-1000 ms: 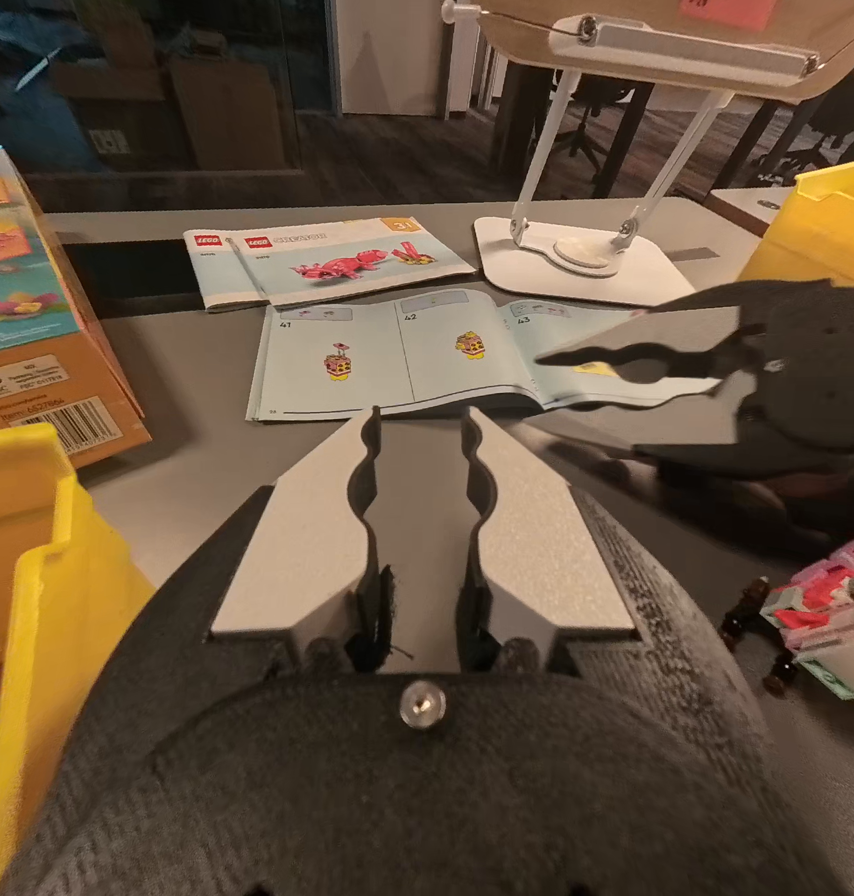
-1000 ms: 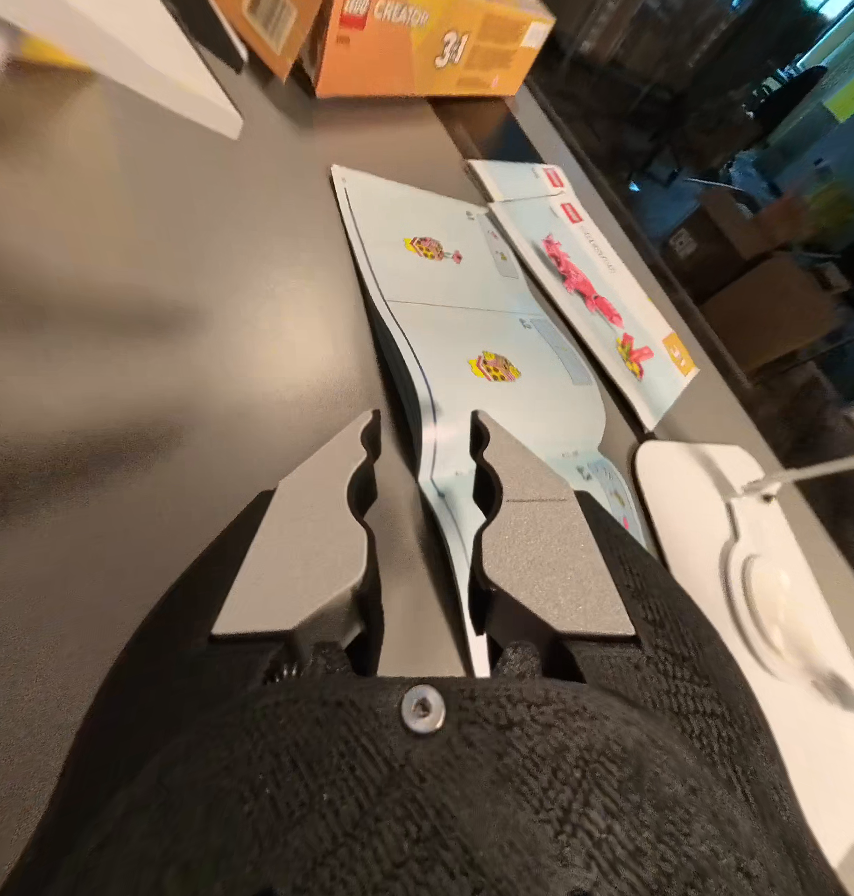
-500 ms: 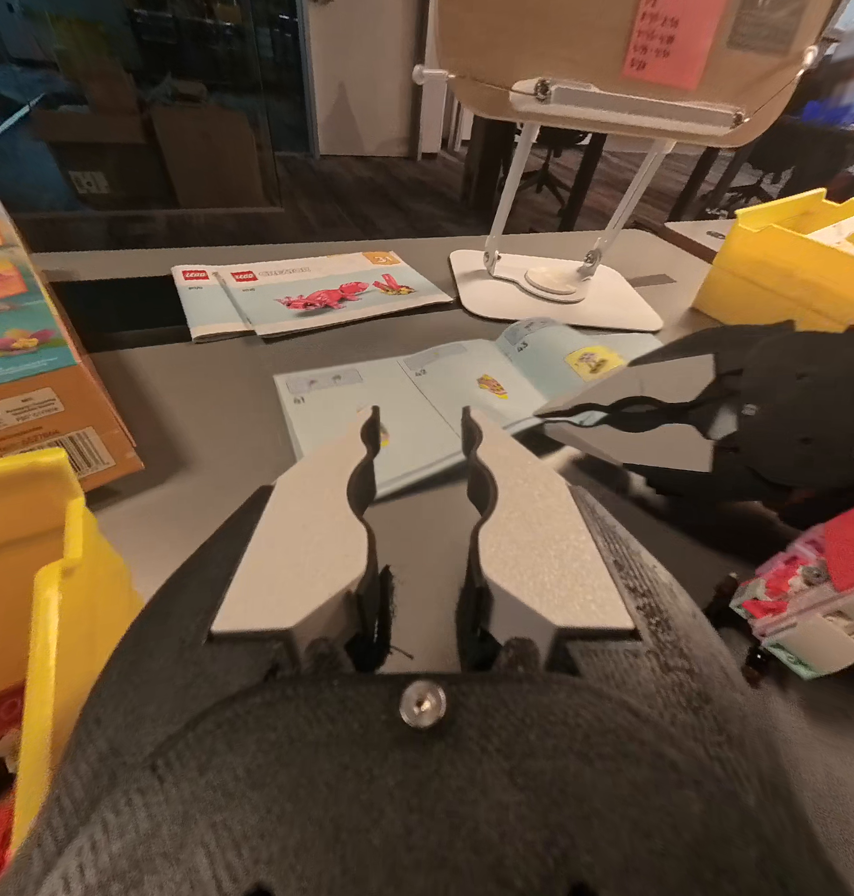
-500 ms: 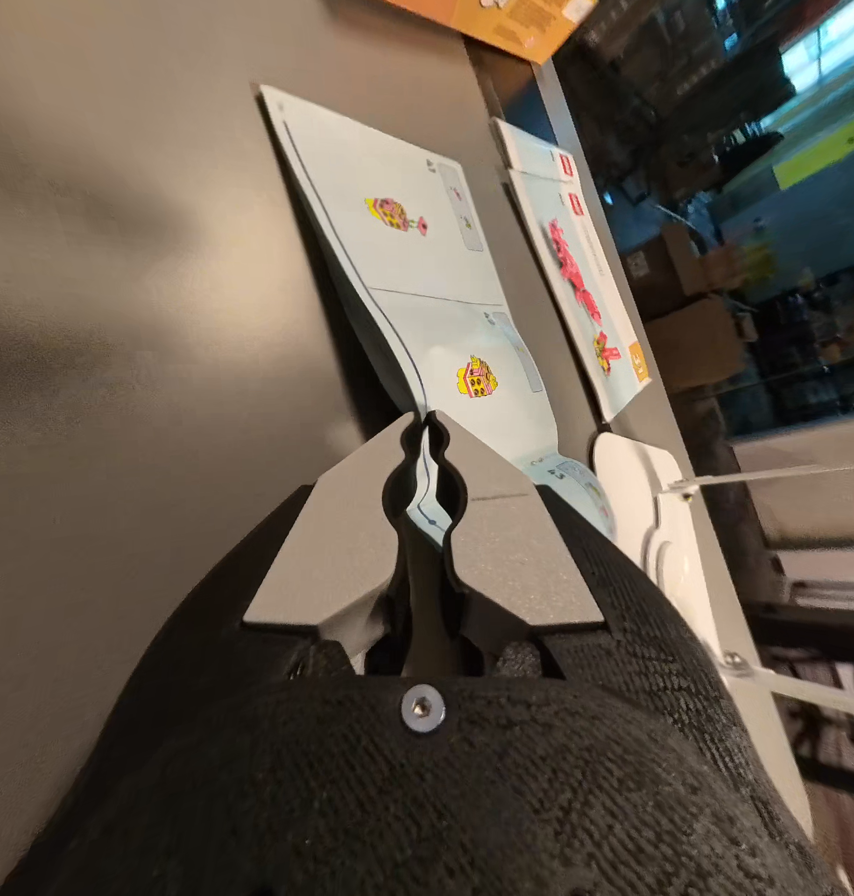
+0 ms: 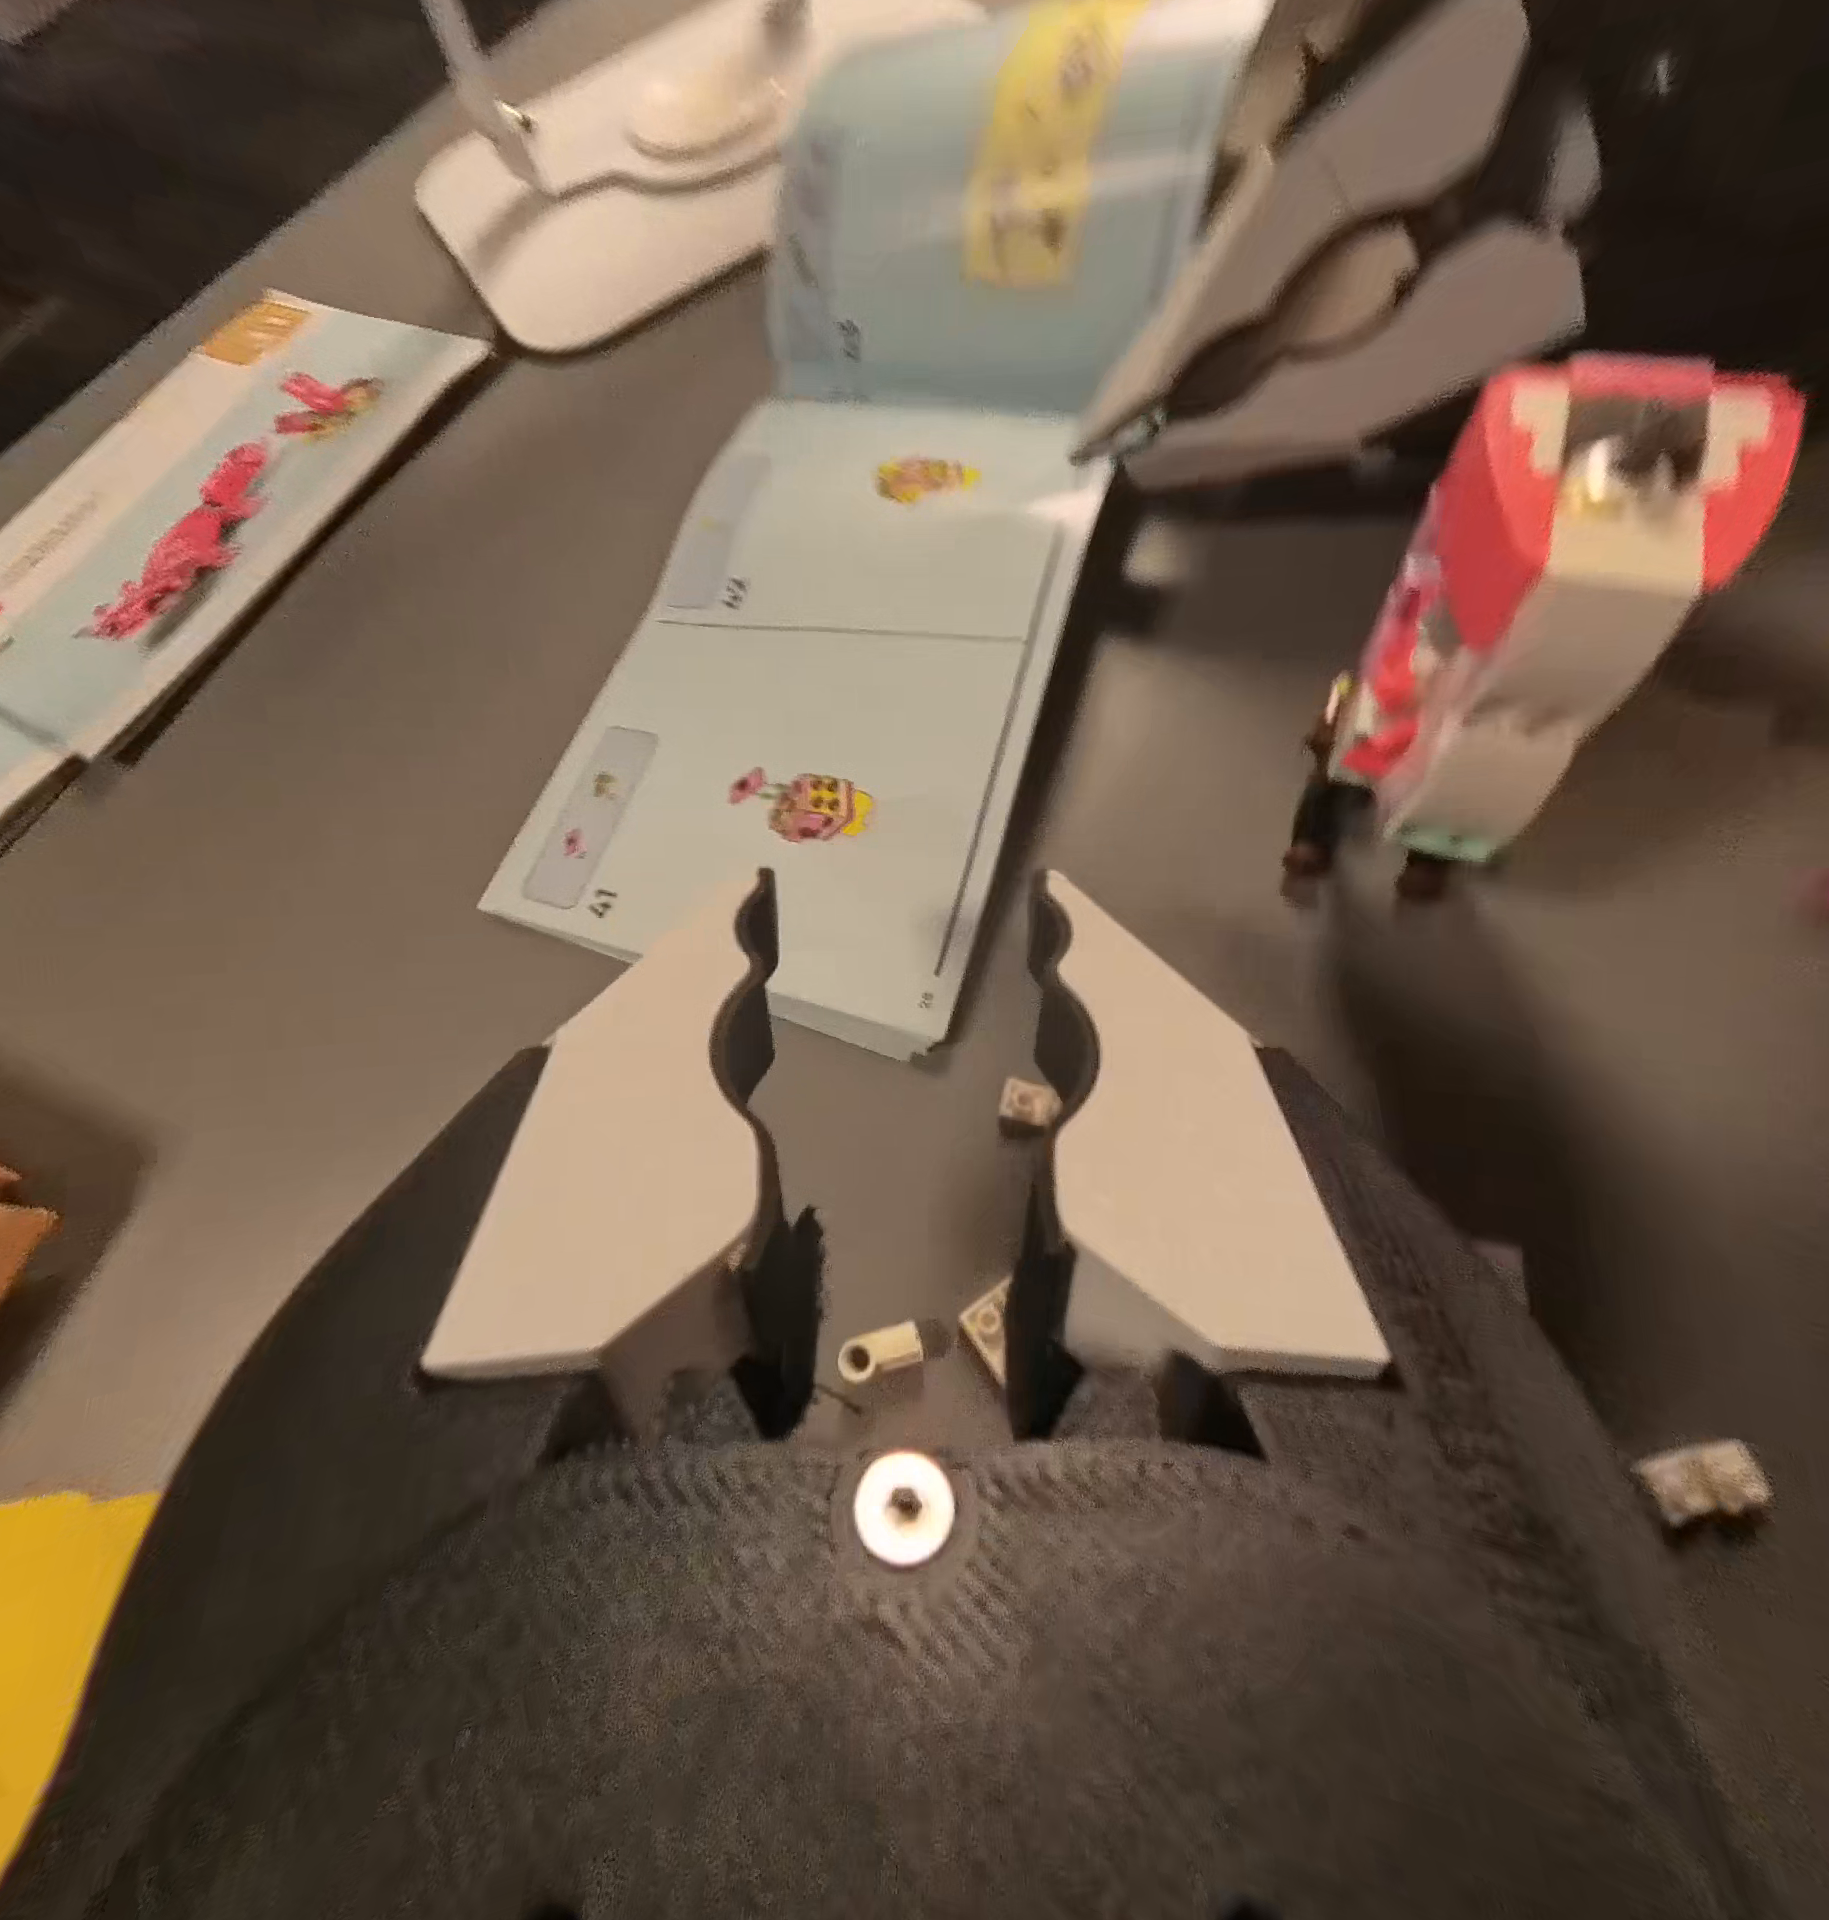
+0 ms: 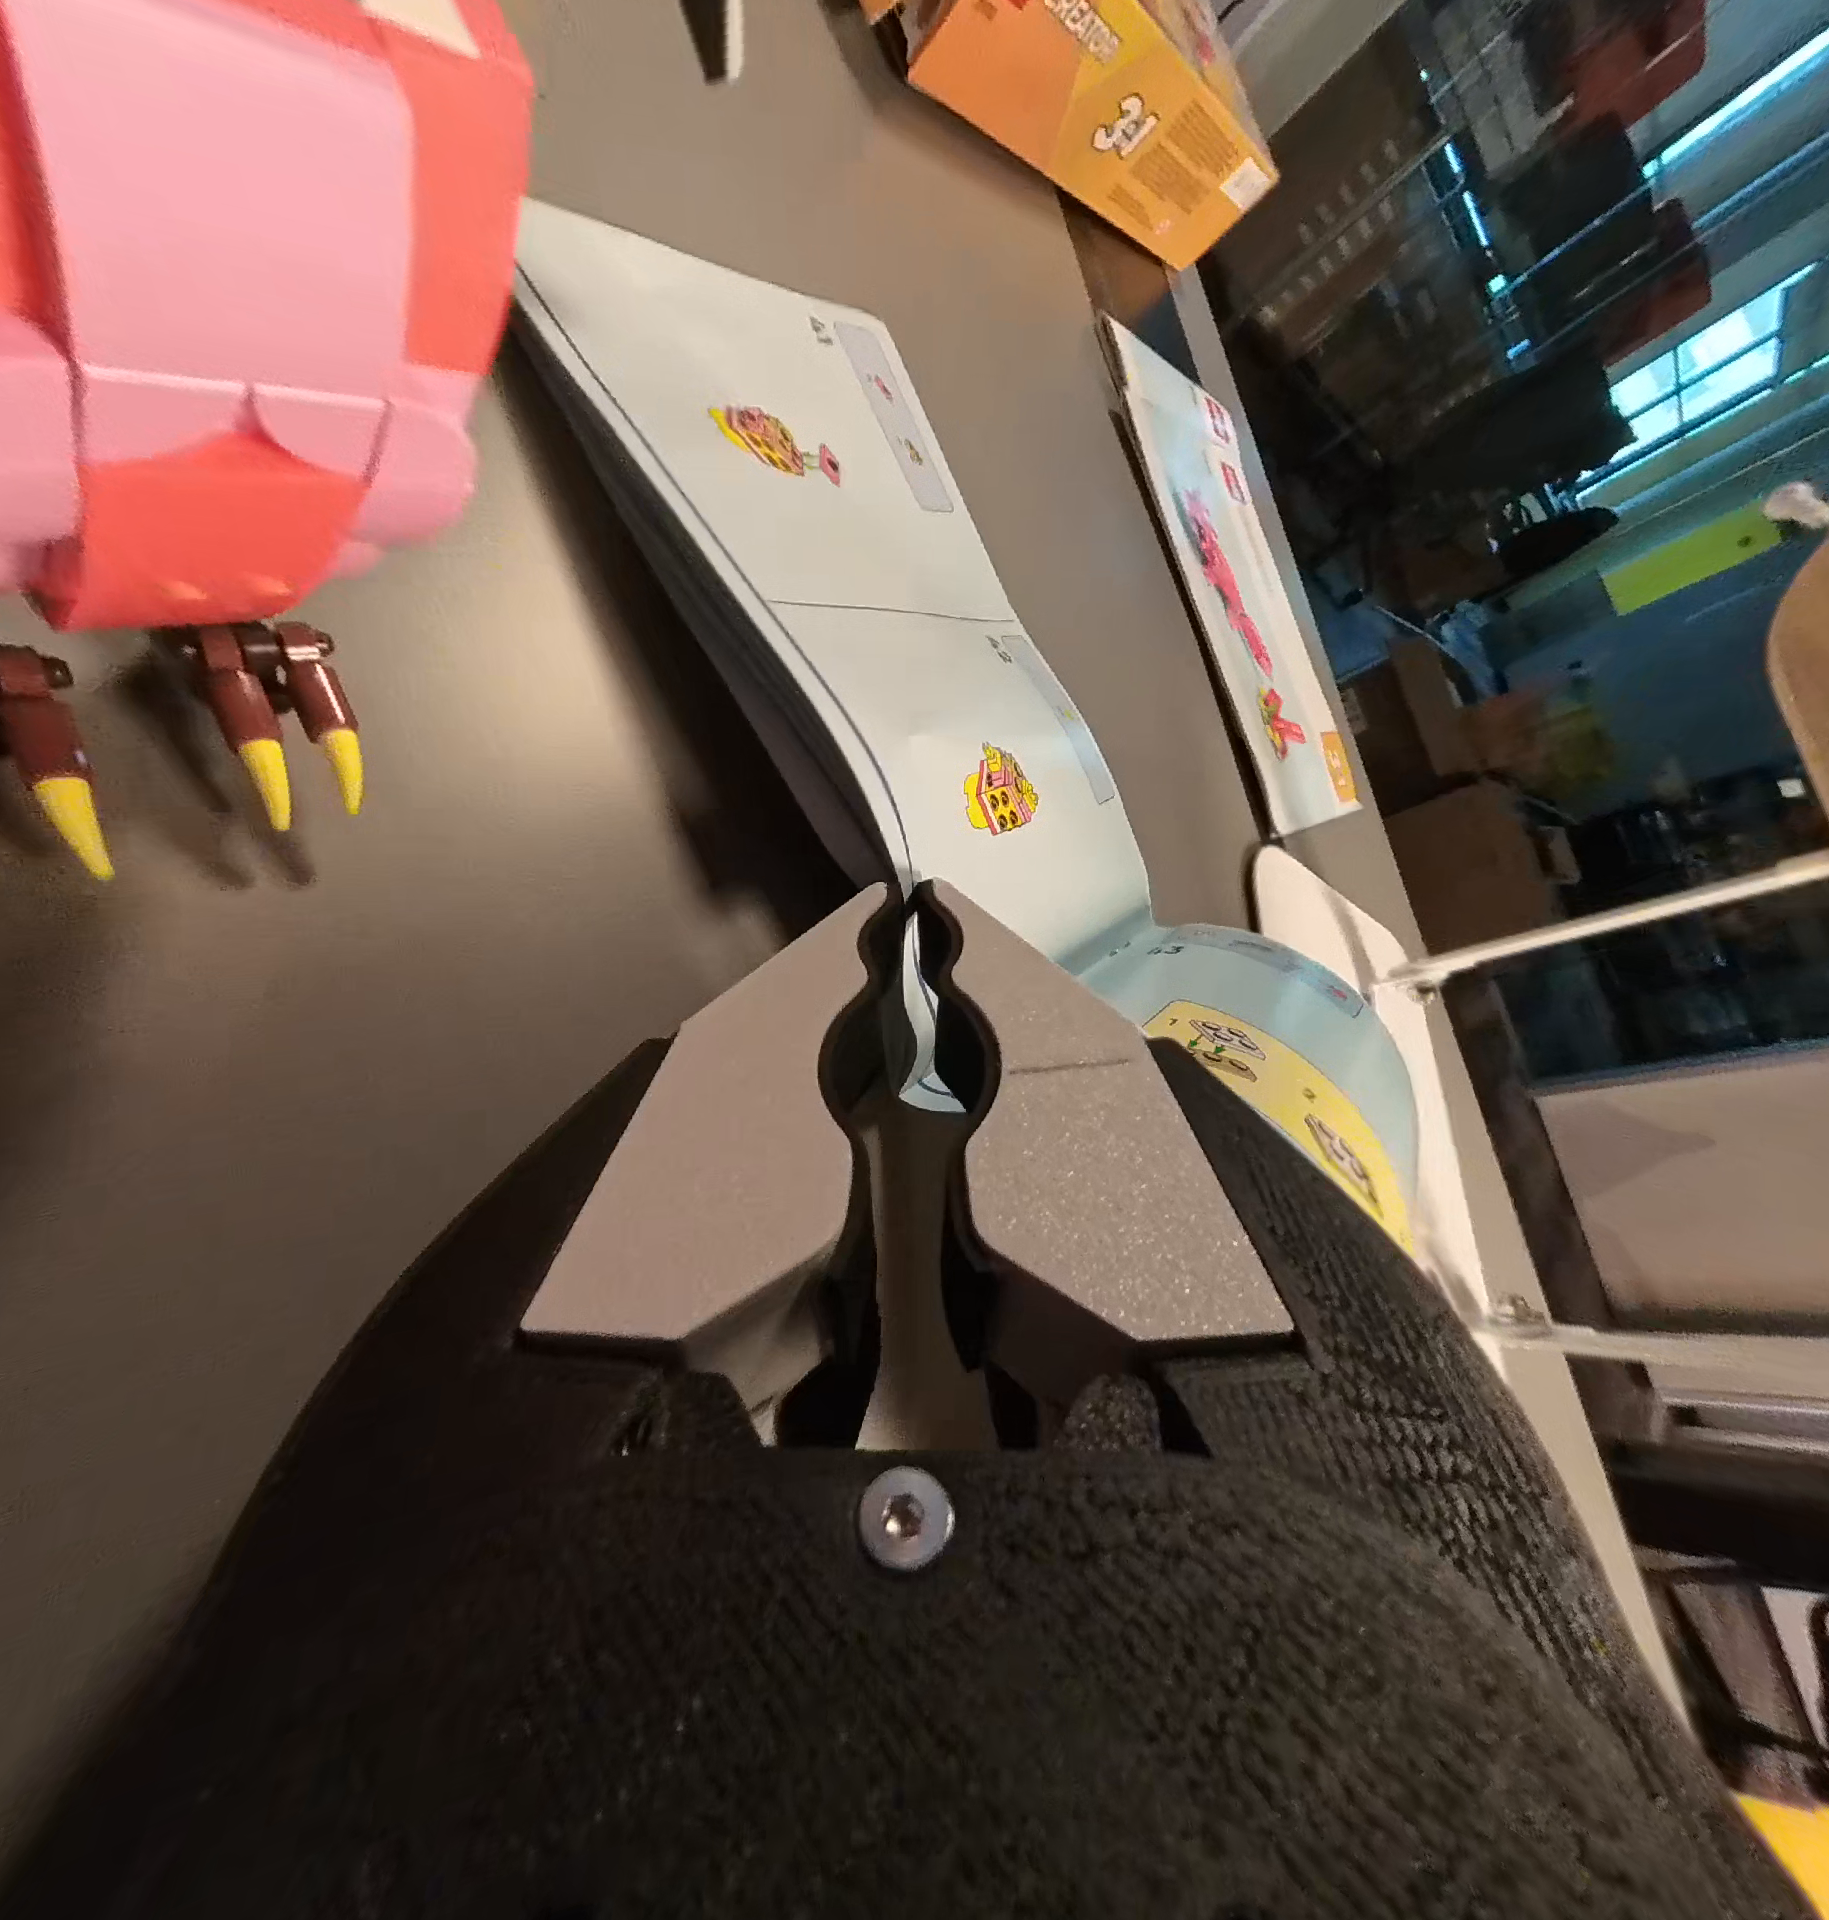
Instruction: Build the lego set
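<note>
we see the right hand-held gripper (image 6: 912, 894) pinching the booklet (image 6: 868, 540) page; the left hand-held gripper (image 5: 899, 914) gapes wide, bare, over the booklet's near edge.

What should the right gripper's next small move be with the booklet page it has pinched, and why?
Probably carry the page on over toward the booklet's left side. The right gripper is shut on the edge of a page of the open booklet, which is lifted and curled but not laid over; the left gripper is open, holding nothing.

pale blue booklet (image 5: 848, 727), pink-red brick model (image 6: 214, 291), grey table (image 5: 266, 935)
</note>
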Action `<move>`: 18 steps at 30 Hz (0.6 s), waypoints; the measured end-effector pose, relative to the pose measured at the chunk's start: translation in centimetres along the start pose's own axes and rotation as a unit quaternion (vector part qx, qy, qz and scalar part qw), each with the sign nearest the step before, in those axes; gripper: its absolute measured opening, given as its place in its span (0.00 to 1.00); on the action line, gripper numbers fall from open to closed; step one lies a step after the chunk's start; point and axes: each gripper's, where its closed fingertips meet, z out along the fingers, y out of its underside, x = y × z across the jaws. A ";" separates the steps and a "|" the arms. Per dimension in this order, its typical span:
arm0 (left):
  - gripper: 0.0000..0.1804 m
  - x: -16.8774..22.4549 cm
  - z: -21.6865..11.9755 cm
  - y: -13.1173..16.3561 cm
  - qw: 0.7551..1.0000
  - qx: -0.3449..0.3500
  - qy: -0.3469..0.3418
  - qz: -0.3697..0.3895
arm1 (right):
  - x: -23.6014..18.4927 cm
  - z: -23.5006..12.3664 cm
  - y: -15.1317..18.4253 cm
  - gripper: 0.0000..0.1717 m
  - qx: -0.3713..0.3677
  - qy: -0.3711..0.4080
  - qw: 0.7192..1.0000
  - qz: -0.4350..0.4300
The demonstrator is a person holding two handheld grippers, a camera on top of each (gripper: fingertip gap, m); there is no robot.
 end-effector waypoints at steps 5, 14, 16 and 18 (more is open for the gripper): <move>0.27 0.9 0.9 2.2 0.994 -0.075 0.030 0.072 | -0.5 0.2 -0.4 0.00 0.005 -0.001 1.000 -0.009; 0.11 0.8 1.0 3.6 0.988 -0.115 0.052 0.090 | -0.4 -0.1 -0.1 0.00 0.008 -0.007 1.000 0.006; 0.05 1.1 1.0 3.7 0.987 -0.115 0.063 0.092 | -0.3 -0.1 -0.1 0.00 0.009 -0.010 1.000 0.010; 0.00 1.1 1.2 3.6 0.987 -0.113 0.063 0.098 | -0.3 -0.1 0.0 0.01 0.009 -0.014 1.000 0.012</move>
